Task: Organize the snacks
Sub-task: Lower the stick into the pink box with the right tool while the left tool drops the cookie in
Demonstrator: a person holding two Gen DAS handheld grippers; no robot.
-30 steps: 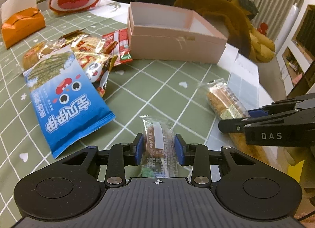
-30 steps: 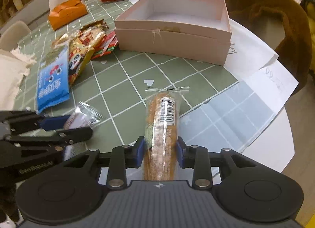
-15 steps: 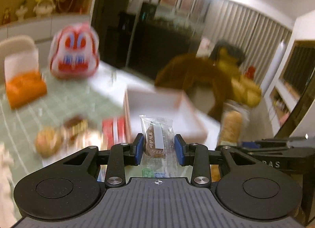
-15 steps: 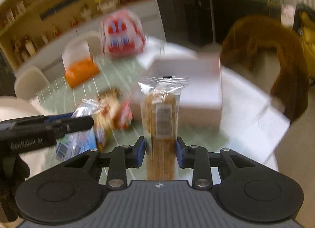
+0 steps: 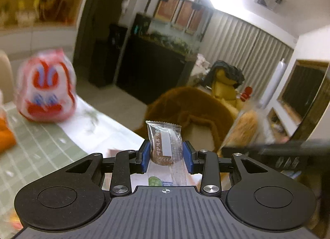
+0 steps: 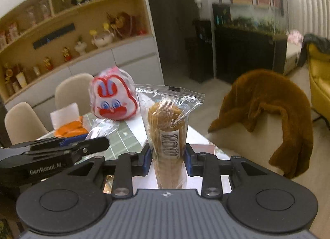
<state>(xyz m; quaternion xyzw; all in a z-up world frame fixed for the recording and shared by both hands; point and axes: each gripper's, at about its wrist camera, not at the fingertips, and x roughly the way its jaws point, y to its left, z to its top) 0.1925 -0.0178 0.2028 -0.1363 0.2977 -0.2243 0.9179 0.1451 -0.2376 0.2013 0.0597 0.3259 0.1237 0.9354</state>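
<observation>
Two claws up off the surface, each clamped on a wrapped snack. Left claw (image 5: 166,154): blue pads pressed on a small clear-wrapped brown cake (image 5: 164,146), upright, crimped top at 12 o'clock. Right claw (image 6: 167,157): closed on a long clear-wrapped bread stick (image 6: 168,133) with a barcode label, standing upright, wrapper flared above the pads. Seen from the right wrist, left claw at 9 o'clock, side-on, its crinkled wrapper poking out.

Green grid-patterned surface (image 6: 119,142) low in both views, mostly hidden behind the claws; white paper (image 5: 97,123) over its far edge. On it at 10 o'clock: red-and-white rabbit-face bag (image 6: 113,98), and just beside that an orange tissue box (image 6: 69,128) with a white sheet sticking up. Sliver of pink box (image 6: 203,148) just past the right claw.

Around the room: beige chairs (image 6: 22,122) at 9 o'clock, wooden shelves (image 6: 68,22) of figurines at 11, dark cabinet with fish tank (image 6: 249,38) at 1, brown furry throw (image 6: 266,115) over a chair at 3, grey curtains (image 5: 247,53), yellow seat (image 6: 319,86).
</observation>
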